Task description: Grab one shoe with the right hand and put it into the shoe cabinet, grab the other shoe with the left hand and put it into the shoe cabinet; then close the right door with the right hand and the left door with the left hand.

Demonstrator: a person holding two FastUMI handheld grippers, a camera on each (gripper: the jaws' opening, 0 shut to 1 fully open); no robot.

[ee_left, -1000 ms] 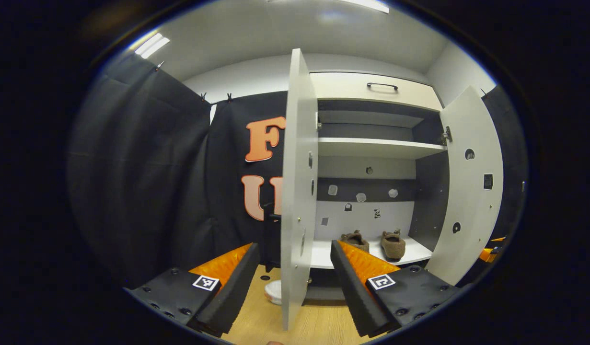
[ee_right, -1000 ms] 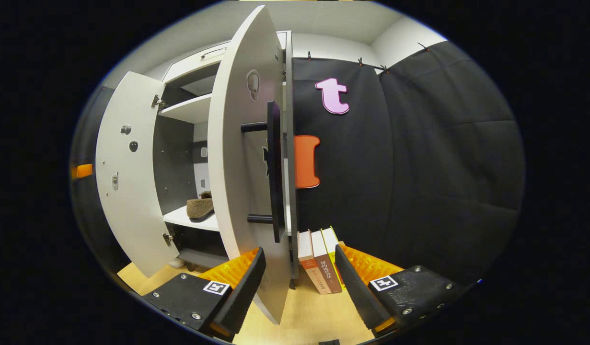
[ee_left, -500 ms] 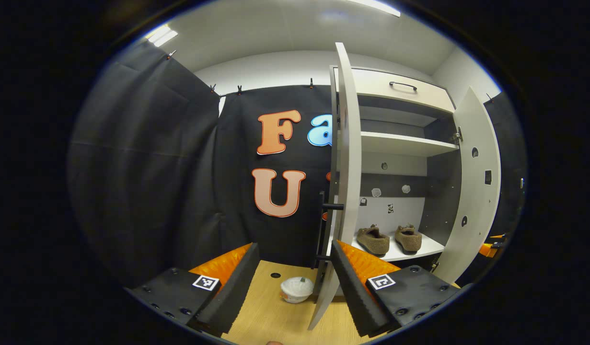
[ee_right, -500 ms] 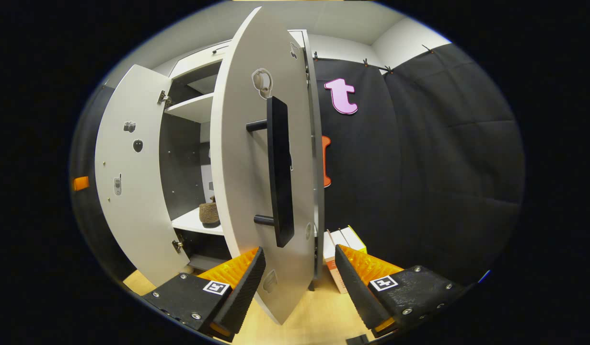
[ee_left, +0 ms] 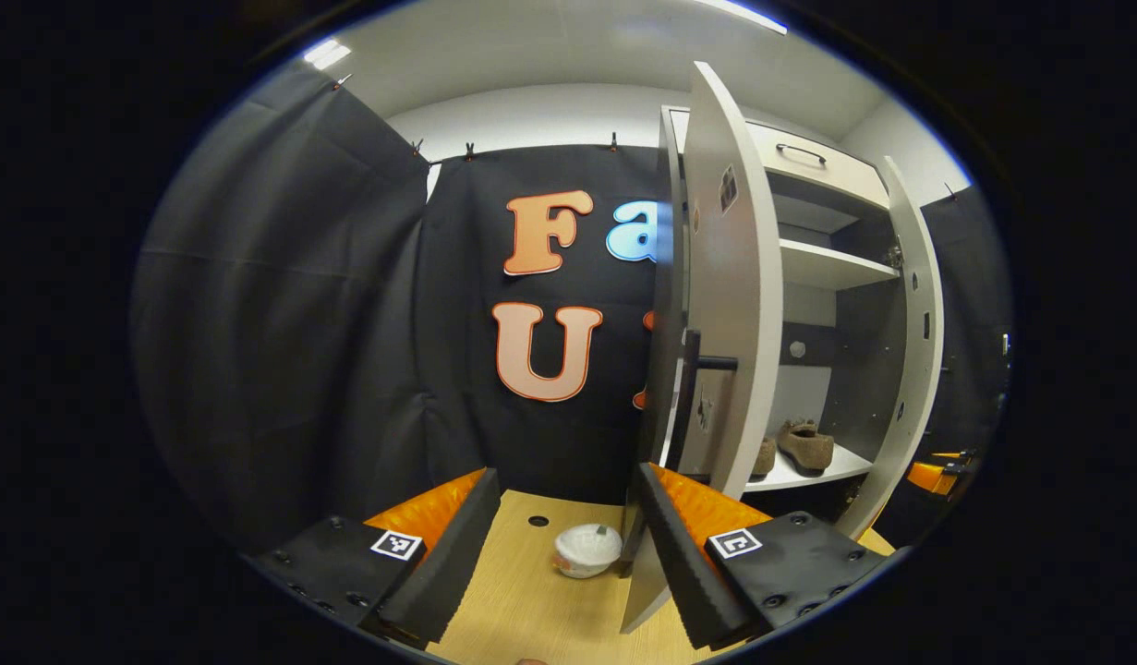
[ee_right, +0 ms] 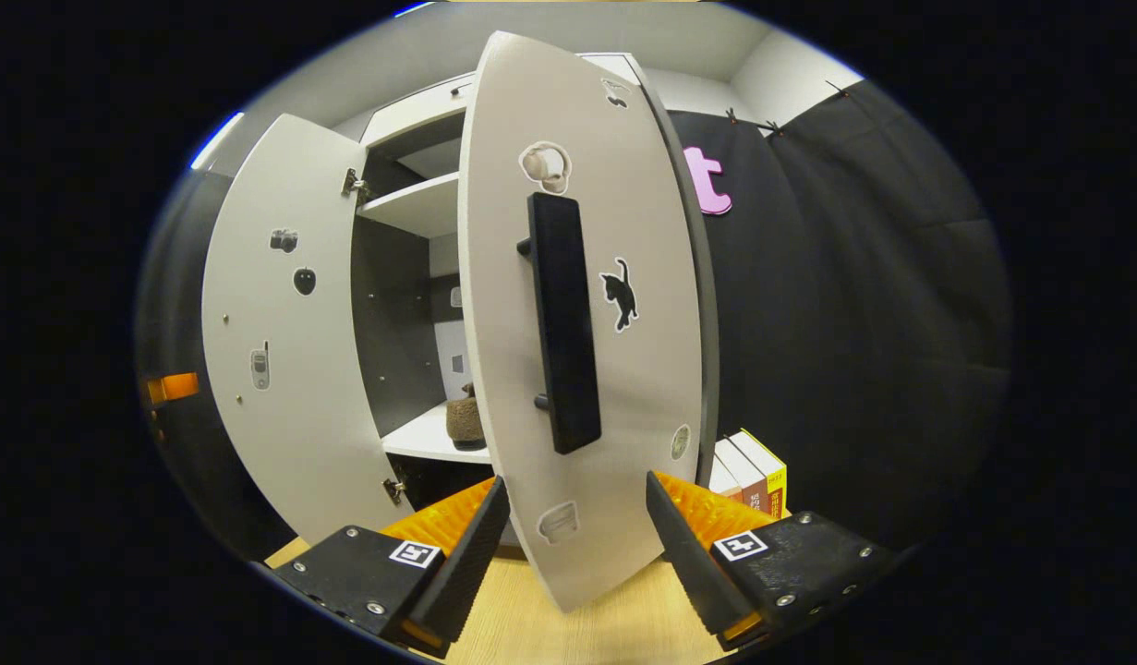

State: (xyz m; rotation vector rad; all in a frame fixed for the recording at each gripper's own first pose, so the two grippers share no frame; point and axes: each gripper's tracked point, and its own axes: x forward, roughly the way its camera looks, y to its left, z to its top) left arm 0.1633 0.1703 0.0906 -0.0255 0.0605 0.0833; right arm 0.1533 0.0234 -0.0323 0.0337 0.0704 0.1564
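Both shoes (ee_left: 804, 444) sit shelved, so each empty, wide-open tool (ee_right: 577, 545) faces its door (ee_right: 582, 351) at twelve o'clock, ready to push.

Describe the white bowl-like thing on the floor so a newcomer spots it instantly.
Find the pale shoe cabinet against the black cloth. Follow its left door down to the wooden floor. The small white lidded container sits beside the door's bottom edge, round and squat.

My left gripper (ee_left: 561, 545) has its fingers spread wide, holding nothing. My right gripper (ee_right: 577, 545) is likewise spread wide, nothing pressed between its fingers.
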